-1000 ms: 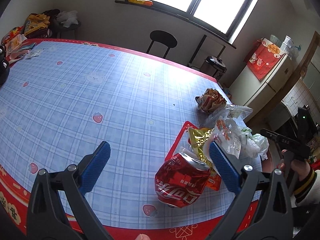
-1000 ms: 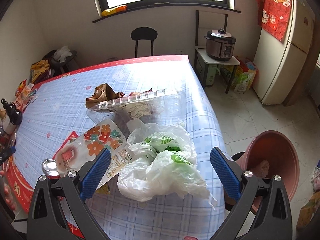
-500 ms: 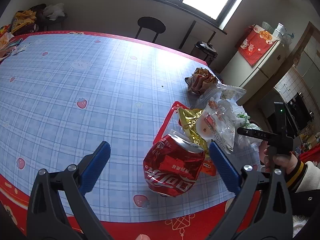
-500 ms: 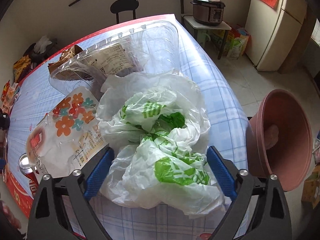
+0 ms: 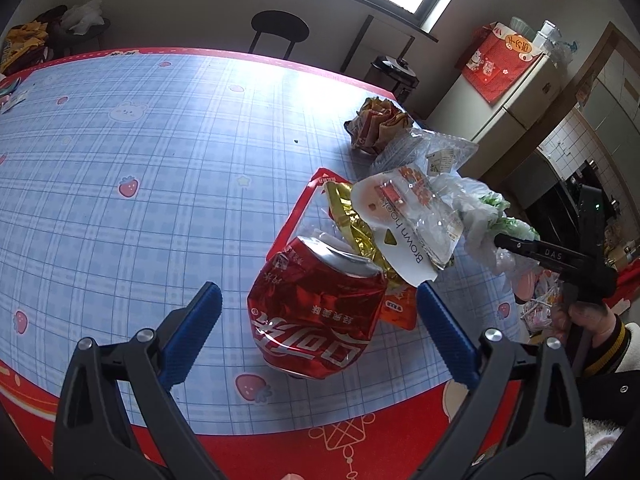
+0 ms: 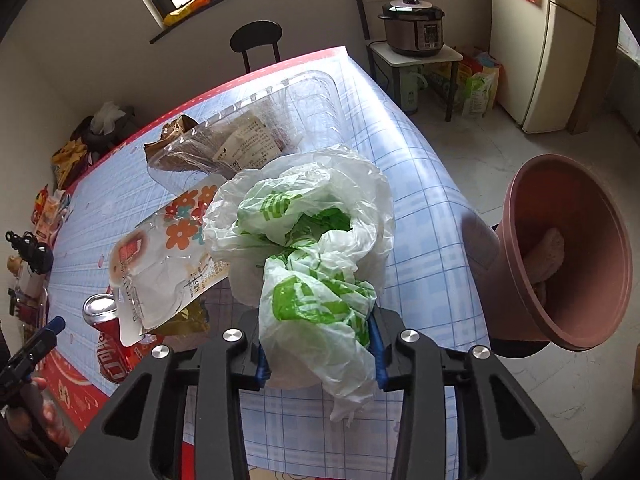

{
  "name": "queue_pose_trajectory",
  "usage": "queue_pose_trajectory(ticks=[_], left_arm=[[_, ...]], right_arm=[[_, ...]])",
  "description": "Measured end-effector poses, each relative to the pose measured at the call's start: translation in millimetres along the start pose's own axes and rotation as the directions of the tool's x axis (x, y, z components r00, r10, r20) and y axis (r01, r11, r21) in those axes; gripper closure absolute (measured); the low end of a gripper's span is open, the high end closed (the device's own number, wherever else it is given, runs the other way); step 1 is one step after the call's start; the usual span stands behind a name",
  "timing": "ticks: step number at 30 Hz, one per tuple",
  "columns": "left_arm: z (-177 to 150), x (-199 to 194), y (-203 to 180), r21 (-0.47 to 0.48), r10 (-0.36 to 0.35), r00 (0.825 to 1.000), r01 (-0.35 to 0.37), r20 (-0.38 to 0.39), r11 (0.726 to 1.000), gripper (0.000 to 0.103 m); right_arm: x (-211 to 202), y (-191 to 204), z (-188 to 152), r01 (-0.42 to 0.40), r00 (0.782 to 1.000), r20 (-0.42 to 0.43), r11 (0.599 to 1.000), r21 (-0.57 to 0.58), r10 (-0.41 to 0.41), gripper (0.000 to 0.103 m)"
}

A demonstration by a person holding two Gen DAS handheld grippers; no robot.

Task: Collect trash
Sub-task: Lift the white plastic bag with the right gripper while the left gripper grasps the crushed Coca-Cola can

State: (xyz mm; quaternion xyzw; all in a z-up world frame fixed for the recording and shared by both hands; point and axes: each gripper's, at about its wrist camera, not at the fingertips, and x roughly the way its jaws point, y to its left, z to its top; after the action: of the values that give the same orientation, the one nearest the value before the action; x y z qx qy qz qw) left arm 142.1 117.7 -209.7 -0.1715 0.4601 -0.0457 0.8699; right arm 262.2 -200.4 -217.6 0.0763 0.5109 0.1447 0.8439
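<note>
A crushed red cola can [image 5: 316, 312] stands near the table's front edge, between the open jaws of my left gripper [image 5: 318, 328], untouched. Behind it lie a gold wrapper [image 5: 352, 220], a white flowered pouch [image 5: 404, 216] and a brown snack bag [image 5: 376, 120]. My right gripper [image 6: 320, 344] is shut on a crumpled white-and-green plastic bag [image 6: 304, 240] at the table's right edge. The can [image 6: 106, 340], the pouch [image 6: 164, 256] and a clear plastic tray [image 6: 280, 120] show in the right wrist view too.
A reddish-brown bin [image 6: 568, 256] stands on the floor right of the table, something pale inside. A black stool [image 5: 280, 28] is beyond the far edge. A rice cooker [image 6: 412, 26] on a small stand and a fridge [image 6: 556, 48] are at the far right.
My right gripper closed in on the plastic bag and shut on it. My left gripper moved nearer the can, jaws still open.
</note>
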Motion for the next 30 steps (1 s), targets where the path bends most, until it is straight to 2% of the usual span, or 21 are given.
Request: queue_pose_trajectory(ticks=[7,11,15,18,23,30], left_arm=[[-8.0,15.0,-11.9,0.033,0.018,0.999,-0.017,-0.042,0.999,0.008],[-5.9,30.1,-25.5,0.106,0.077,0.997,-0.073,-0.029,0.992,0.007],[-5.7,49.6,-38.1,0.187,0.158,0.987,-0.156,0.003,0.97,0.006],[-5.0,61.3,-38.3,0.191,0.16,0.987,-0.155,-0.009,0.969,0.006],[-2.2,72.3,-35.1,0.191,0.203,0.979,-0.199,0.001,0.961,0.006],[-6.2,77.5,-30.8,0.182,0.202,0.979,-0.194,-0.021,0.964,0.007]], right_arm=[[-27.7,1.9,3.6,-0.038,0.997,0.065,0.999,-0.003,0.038,0.067],[-37.6,5.1,0.1,-0.052,0.996,0.078,0.998,-0.022,0.053,0.067],[-43.2,2.6,-4.2,-0.05,0.996,0.079,0.998,-0.03,0.053,0.067],[-45.5,-1.0,-8.5,-0.043,0.996,0.075,0.999,-0.027,0.045,0.067],[-46.8,-10.7,-15.5,-0.033,0.997,0.071,0.999,0.002,0.032,0.067],[-50.1,-13.5,-17.4,-0.031,0.996,0.079,0.999,0.009,0.03,0.067]])
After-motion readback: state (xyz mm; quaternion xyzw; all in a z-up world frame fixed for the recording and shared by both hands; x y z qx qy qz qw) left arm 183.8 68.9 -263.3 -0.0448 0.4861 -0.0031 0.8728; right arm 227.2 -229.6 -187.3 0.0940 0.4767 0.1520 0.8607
